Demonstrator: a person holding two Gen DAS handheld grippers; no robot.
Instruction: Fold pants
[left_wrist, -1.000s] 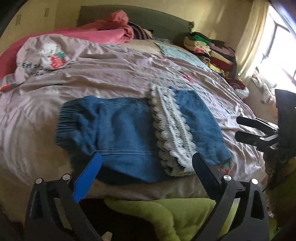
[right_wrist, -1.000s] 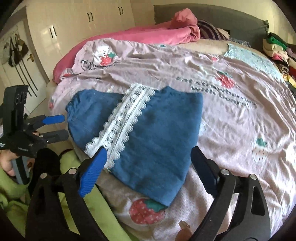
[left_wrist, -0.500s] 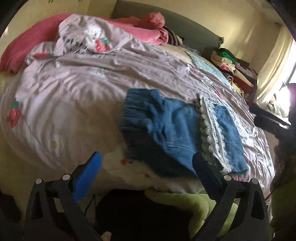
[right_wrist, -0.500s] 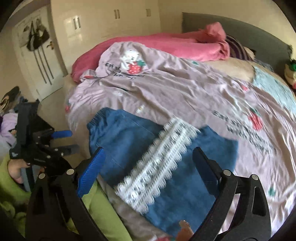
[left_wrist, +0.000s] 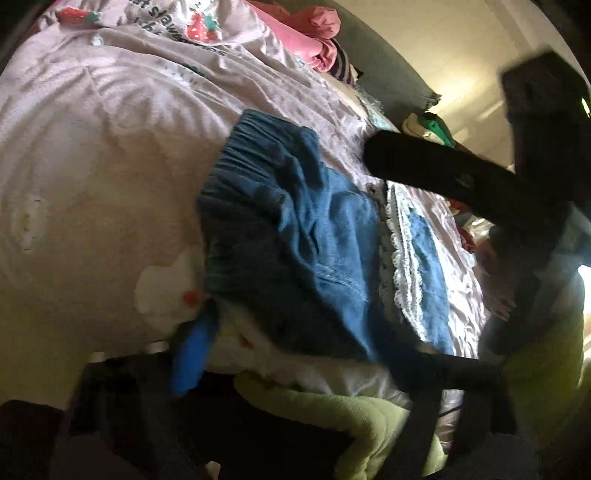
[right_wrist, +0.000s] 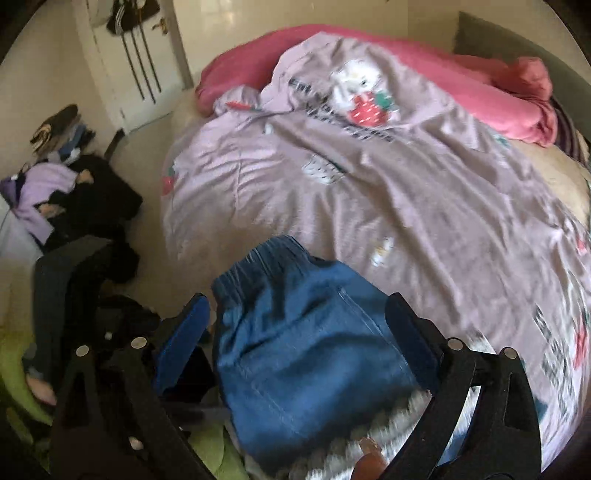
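Observation:
Blue denim pants (left_wrist: 303, 251) with a white lace band (left_wrist: 400, 258) lie folded near the front edge of the bed, elastic waistband at the far left. In the left wrist view my left gripper (left_wrist: 306, 350) is open, its fingers on either side of the pants' near edge. My right gripper shows there as a dark shape (left_wrist: 480, 184) above the lace end. In the right wrist view the pants (right_wrist: 306, 354) fill the space between the wide-open fingers of my right gripper (right_wrist: 299, 328), which hovers close over them.
A lilac strawberry-print duvet (right_wrist: 369, 192) covers the bed, with a pink blanket (right_wrist: 461, 85) at the head. Folded clothes (left_wrist: 428, 129) are stacked at the far side. Dark and purple clothes (right_wrist: 74, 199) lie on the floor by the door. A green garment (left_wrist: 332, 410) hangs below the bed edge.
Both grippers have swung left and moved in close to the pants. The right gripper now hovers over the waistband half. The pants themselves have not moved.

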